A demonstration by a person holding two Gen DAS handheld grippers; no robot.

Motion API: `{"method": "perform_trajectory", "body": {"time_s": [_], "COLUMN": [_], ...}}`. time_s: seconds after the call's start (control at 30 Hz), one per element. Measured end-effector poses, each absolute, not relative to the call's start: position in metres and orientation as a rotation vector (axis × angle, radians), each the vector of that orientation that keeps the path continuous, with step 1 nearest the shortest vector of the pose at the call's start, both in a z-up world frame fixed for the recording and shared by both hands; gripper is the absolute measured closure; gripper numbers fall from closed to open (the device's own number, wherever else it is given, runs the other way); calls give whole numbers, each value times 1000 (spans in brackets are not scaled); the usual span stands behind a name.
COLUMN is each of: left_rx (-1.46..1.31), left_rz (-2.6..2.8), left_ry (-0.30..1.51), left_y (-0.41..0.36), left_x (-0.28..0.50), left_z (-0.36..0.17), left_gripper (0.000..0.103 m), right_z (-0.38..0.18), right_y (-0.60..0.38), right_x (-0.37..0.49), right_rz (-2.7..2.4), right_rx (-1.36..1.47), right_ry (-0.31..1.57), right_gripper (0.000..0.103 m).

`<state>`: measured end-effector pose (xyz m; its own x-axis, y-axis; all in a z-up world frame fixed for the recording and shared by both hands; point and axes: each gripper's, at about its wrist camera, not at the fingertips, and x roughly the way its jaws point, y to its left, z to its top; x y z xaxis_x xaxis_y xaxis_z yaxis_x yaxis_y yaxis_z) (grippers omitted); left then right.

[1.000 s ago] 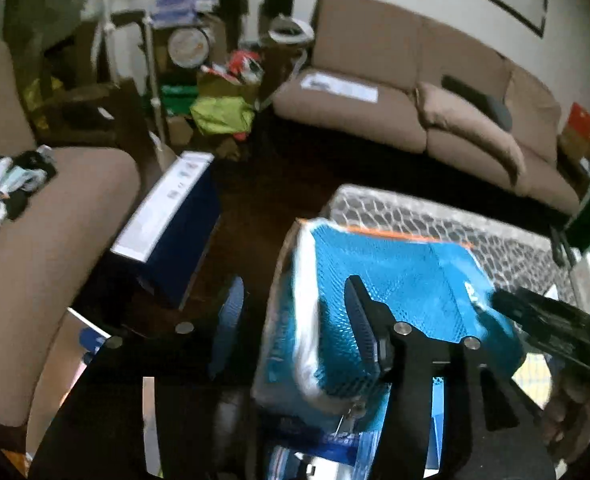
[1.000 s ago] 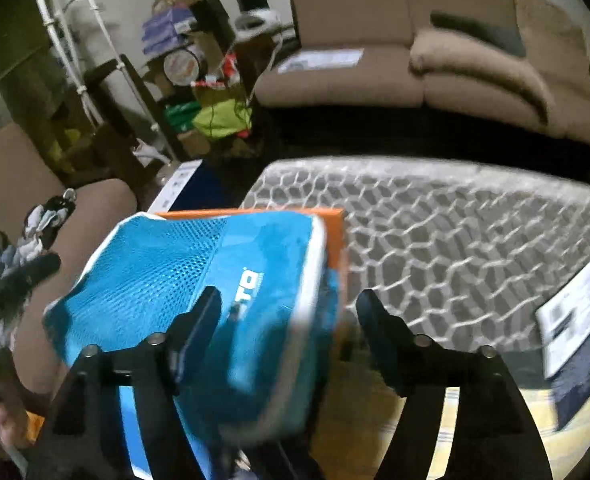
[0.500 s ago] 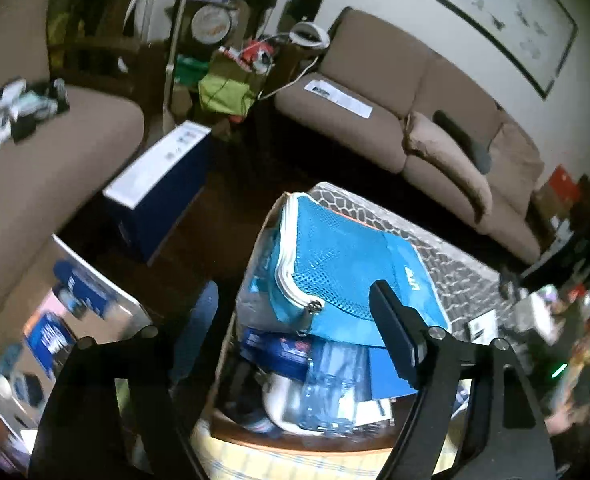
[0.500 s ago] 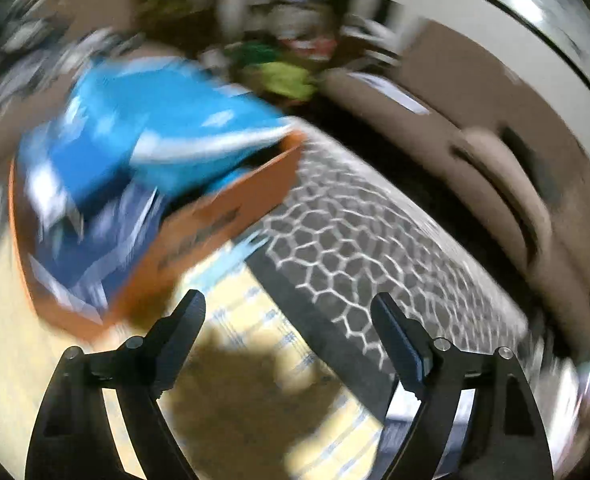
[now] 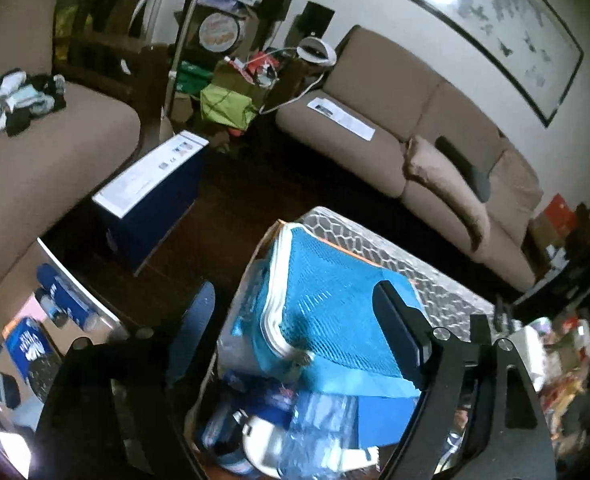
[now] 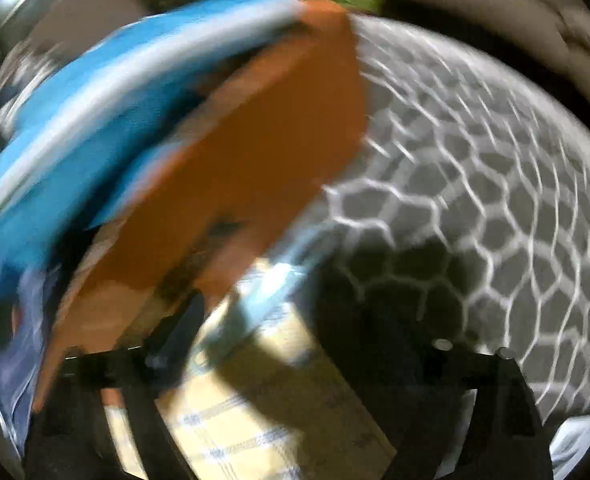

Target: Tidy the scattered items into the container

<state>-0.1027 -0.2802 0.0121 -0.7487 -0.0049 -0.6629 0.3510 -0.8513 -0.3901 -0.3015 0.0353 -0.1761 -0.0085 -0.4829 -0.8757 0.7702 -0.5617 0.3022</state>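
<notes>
Since a sec ago the blue mesh pouch (image 5: 335,312) has come out of both grips and now lies on top of the pile in the orange box (image 6: 255,152); the right-hand tool has dropped low beside the box wall, and its view is badly smeared.

Left to right: left gripper (image 5: 295,332) hangs over the near-left corner of the box, jaws opening, pouch between them in the view but pads not pressing it, so released. Below the pouch sit a clear plastic bottle (image 5: 315,424), something white and round, and other blue packs, too jumbled to tell apart. Pouch is tilted, its far edge riding over the far rim of the box, touching the honeycomb-pattern mat (image 6: 475,184) side.

Right gripper (image 6: 295,332) is outside the box, at its right wall, over a pale checked cloth (image 6: 247,432); jaws closing w/ nothing between them that I can make out.

Handling, my guess: pouch is light, soft, floppy mesh w/ a white zip edge (image 5: 275,280); it'll sag if pinched at a corner. Best hold is the stiffer zip seam or a folded edge, then press flat so it stays below the rim. Box looks like thin card, prob. slides easily if shoved.
</notes>
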Motion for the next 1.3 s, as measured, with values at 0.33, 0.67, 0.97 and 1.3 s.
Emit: {"method": "perform_trajectory", "body": {"time_s": [0.33, 0.67, 0.97, 1.3], "left_rx": [982, 934, 1173, 1575], "left_rz": [-2718, -2830, -3062, -3024], "left_ry": [696, 692, 719, 510], "left_y": [-264, -242, -133, 39], "left_x": [-106, -83, -68, -91], "left_z": [20, 43, 35, -33], "left_gripper": [24, 24, 21, 3], "right_z": [-183, -120, -70, -69], "right_y": [5, 96, 255, 349], "right_x": [-262, -184, -41, -15], "right_rz": [-1985, -2414, -2658, -2865], "right_rx": [1238, 1268, 1336, 1401], "right_ry": [536, 453, -49, -297], "right_gripper": [88, 99, 98, 98]}}
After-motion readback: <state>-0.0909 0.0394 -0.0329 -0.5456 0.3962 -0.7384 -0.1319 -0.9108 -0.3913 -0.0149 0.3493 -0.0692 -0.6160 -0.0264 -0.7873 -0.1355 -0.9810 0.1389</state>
